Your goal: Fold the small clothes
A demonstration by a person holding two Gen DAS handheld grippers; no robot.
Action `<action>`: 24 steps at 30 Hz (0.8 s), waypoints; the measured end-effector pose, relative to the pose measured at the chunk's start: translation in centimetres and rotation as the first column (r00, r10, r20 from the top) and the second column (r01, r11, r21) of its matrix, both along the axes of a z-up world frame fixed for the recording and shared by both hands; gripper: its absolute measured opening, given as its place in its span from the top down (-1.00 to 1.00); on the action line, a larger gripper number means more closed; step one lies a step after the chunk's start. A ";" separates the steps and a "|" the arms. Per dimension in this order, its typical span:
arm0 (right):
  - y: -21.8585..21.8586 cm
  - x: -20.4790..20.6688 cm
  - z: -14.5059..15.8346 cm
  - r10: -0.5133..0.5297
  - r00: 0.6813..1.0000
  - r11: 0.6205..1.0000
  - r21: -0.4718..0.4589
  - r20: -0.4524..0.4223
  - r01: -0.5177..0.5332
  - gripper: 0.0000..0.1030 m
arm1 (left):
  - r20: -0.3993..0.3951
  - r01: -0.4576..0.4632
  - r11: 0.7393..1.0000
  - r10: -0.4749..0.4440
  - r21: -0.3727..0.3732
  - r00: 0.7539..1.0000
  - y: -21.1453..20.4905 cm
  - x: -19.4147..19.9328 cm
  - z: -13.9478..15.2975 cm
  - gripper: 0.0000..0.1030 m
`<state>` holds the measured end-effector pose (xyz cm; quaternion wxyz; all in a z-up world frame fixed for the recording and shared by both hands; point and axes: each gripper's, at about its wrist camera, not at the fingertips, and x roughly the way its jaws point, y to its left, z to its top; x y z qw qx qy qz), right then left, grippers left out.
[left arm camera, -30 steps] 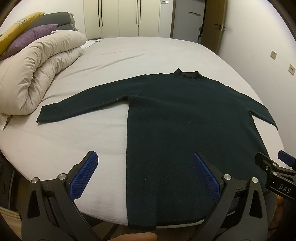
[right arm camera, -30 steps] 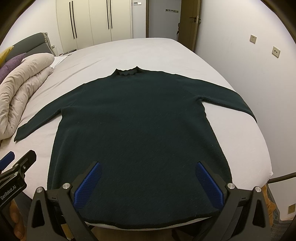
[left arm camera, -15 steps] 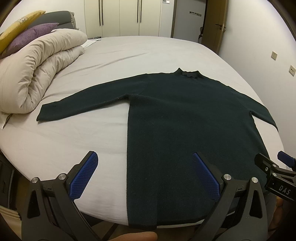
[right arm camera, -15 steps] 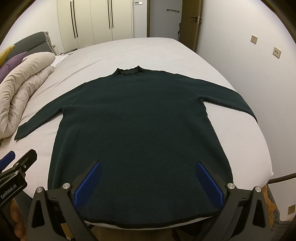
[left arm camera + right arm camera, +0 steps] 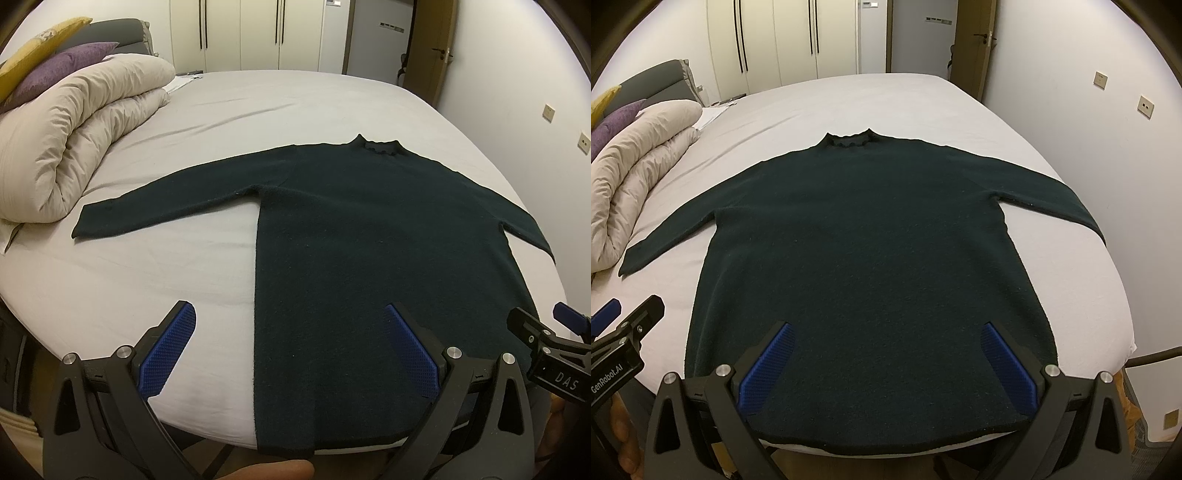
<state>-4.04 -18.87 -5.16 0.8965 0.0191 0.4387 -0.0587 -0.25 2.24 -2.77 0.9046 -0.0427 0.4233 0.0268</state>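
nothing folded yet: dark green knit sweater [image 5: 871, 266] lies flat on the grey bed [image 5: 147, 266], sleeves spread, hem at the near edge. your left tool [image 5: 288, 350] and right tool [image 5: 886, 365] both hover wide apart over the hem, empty. fuzzy, limp fabric; every fold remains.

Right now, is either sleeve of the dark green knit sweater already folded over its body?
No: the dark green knit sweater lies flat on the bed, both sleeves spread outward.

Left gripper [image 5: 290, 345] eased forward (barely).
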 end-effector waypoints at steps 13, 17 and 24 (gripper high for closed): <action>1.1 1.0 -0.3 0.018 1.000 1.000 -0.020 -0.019 -0.018 -1.00 | -0.018 -0.029 0.997 0.027 -0.076 0.999 2.6 0.8 -1.1 -1.00; 1.8 1.8 -0.5 0.036 0.999 0.999 -0.024 -0.028 -0.037 -1.00 | -0.043 -0.091 0.972 0.084 -0.217 0.996 6.6 1.4 -2.3 -1.00; 4.0 4.3 0.4 0.132 0.991 0.988 0.073 0.008 -0.133 -1.00 | -0.048 -0.136 0.812 0.132 -0.567 0.990 16.3 3.3 -5.4 -1.00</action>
